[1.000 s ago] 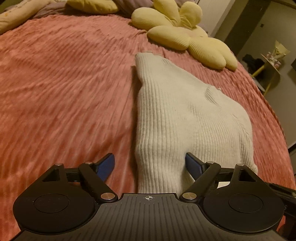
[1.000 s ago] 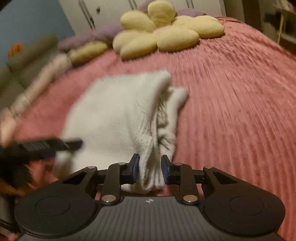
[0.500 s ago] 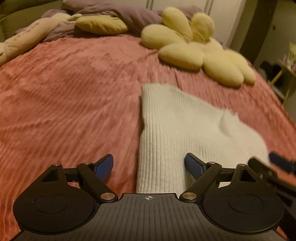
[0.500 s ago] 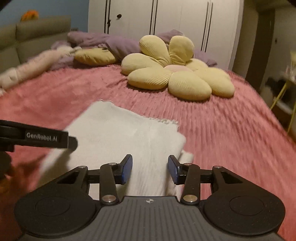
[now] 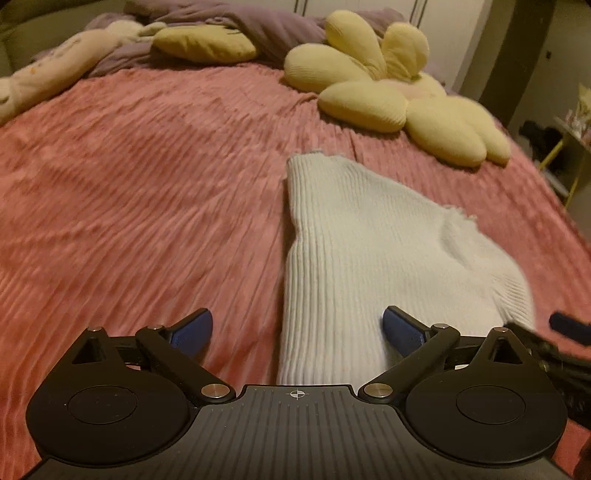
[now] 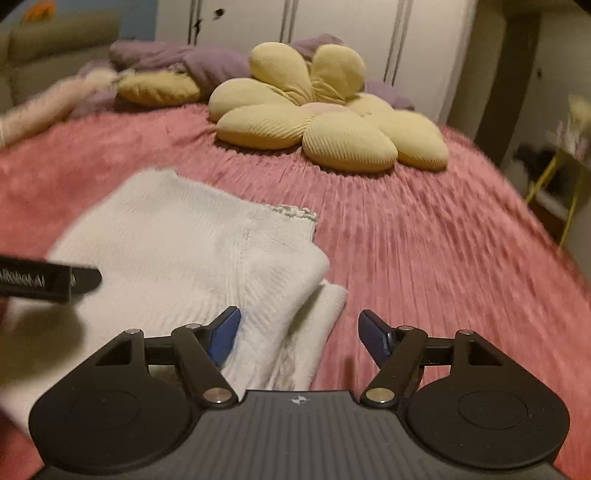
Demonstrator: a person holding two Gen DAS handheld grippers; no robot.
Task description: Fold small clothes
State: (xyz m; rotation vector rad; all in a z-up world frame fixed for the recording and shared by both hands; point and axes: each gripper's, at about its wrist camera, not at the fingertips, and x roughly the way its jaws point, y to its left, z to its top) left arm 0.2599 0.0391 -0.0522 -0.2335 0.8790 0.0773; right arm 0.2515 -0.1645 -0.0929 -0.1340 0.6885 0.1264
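A white ribbed knit garment (image 5: 373,251) lies folded on the pink bedspread (image 5: 140,192). My left gripper (image 5: 297,328) hovers over its near left edge, jaws opening wide, pads apart from the cloth. In the right wrist view the same garment (image 6: 192,243) shows its folded layers at the near right corner. My right gripper (image 6: 299,334) is over that corner with its jaws opening; the cloth lies between them but the pads no longer press on it. The left gripper's black finger (image 6: 51,280) juts in from the left edge.
A yellow flower-shaped cushion (image 6: 321,122) and a yellow pillow (image 5: 205,44) sit at the far end with a purple blanket (image 5: 258,26). A side table with yellow legs (image 6: 554,173) stands past the bed's right edge. White wardrobe doors (image 6: 332,26) stand behind.
My right gripper let go of the garment's folded edge, its jaws spreading from nearly shut to wide, and it pulled back and levelled. The left jaws widened slightly and the view tilted up.
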